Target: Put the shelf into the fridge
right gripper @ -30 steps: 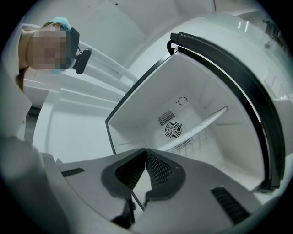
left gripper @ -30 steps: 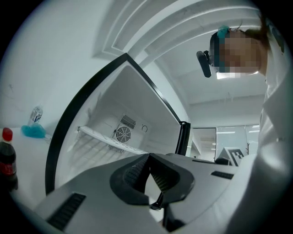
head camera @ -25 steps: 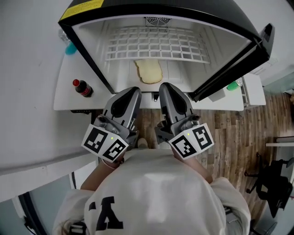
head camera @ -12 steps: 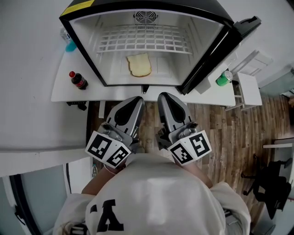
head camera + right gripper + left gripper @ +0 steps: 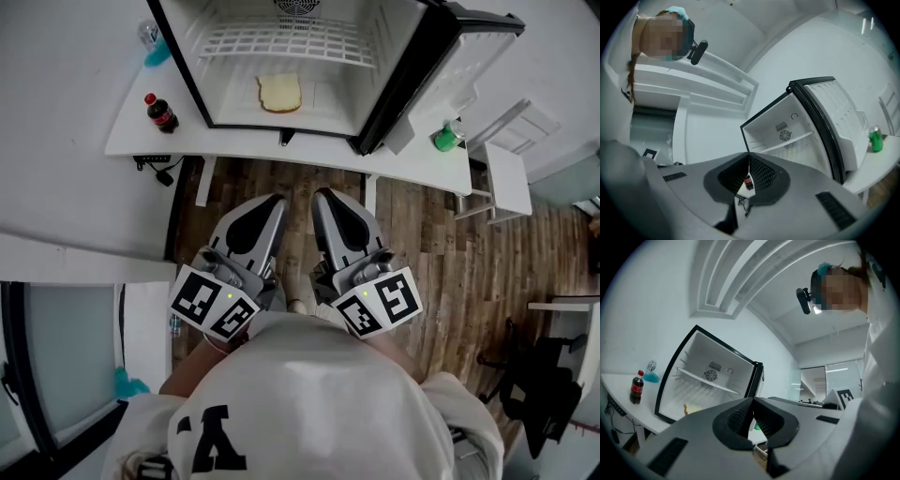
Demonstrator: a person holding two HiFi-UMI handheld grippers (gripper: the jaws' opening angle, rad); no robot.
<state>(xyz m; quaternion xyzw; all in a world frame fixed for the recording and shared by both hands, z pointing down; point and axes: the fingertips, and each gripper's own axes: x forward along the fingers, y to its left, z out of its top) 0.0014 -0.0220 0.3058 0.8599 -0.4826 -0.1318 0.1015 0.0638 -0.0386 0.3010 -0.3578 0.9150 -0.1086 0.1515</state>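
Top centre: white wire shelf (image 5: 286, 39) sits inside the open black-edged fridge (image 5: 180, 64). Mid-frame, the left claw (image 5: 270, 202) and right claw (image 5: 323, 195) are clenched, empty; task looks done, so keep them clear.

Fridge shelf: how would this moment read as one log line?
shelf: inside fridge | door: open | bread: fridge floor | left gripper: shut, empty | right gripper: shut, empty
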